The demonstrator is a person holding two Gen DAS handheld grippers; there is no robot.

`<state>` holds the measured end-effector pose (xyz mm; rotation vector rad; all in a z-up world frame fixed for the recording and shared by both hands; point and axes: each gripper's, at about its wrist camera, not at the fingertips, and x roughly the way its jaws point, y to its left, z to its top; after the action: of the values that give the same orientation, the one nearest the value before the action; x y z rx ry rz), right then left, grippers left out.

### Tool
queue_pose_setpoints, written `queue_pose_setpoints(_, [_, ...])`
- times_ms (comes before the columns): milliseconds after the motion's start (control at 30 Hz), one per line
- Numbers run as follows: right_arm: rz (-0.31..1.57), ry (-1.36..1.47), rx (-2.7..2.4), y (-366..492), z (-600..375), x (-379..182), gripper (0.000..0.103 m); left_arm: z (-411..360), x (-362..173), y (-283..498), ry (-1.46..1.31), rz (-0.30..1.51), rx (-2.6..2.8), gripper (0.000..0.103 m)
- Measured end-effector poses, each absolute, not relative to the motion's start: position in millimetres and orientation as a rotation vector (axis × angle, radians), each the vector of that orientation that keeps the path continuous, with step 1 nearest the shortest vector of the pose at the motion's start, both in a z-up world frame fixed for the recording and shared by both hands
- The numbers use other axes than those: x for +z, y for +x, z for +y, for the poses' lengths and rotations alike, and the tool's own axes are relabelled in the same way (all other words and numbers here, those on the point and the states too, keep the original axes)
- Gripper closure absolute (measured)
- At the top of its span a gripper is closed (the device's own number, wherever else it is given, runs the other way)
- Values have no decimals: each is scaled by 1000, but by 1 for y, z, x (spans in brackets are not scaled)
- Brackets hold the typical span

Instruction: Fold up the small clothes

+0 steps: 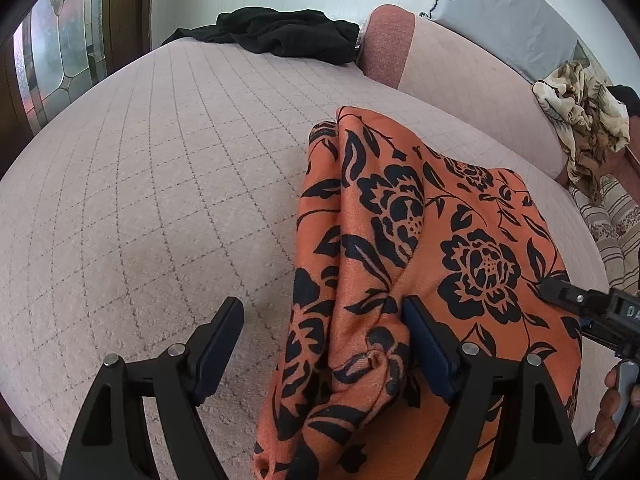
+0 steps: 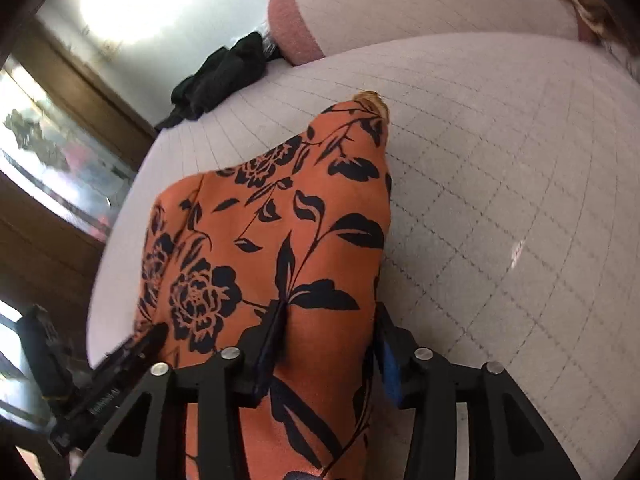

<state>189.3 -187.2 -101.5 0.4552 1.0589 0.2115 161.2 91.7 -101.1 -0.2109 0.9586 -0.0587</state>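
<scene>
An orange garment with a black flower print lies bunched on the pale quilted bed. My left gripper is open; its right finger rests on the cloth, its left finger over bare bed, and a fold of cloth lies between them. In the right wrist view the same garment runs between the fingers of my right gripper, which stand apart with cloth between them. The right gripper also shows in the left wrist view at the garment's right edge.
A black garment lies at the far end of the bed beside a pink-ended bolster. A beige patterned cloth lies at the right. A grey pillow is behind. A glazed door stands left.
</scene>
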Motion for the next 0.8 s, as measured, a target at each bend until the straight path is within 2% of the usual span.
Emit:
queue_pose_setpoints(33, [1044,468,220,186,-189,-97,43,92,-100,160,-218,958,-63,21])
queue_pose_setpoints(133, [1005,450,237,174,-187,-83,36,101,-87,149,-254,946,-81,22])
queue_pose_setpoints(267, [1080,378,233,167,-179,-102,36,114,-60,113,-268,897,-78,22])
queue_pose_setpoints(400, [1062,451,227,155,-186,-106,36,122,-107,100,-289,1051,-69,25])
queue_pose_setpoints(467, [1064,430,230,151,-183,-103,36,119,-100,97,-250,1024,-75,32])
queue_pose_setpoints(500, [1054,407,231,148,-180,-97,36,115,-98,96,-235,1017,-99,45])
queue_pose_setpoints(533, [1034,385,235,144,-179,-89,35,112,-99,94,-235,1023,-113,48])
queue_pose_setpoints(667, [947,335,242,127,-175,-52,35,113,-102,88,-284,1031,-113,48])
queue_pose_setpoints(800, [917,350,341,124,-159,-33,29,123,-96,78,-330,1019,-126,48])
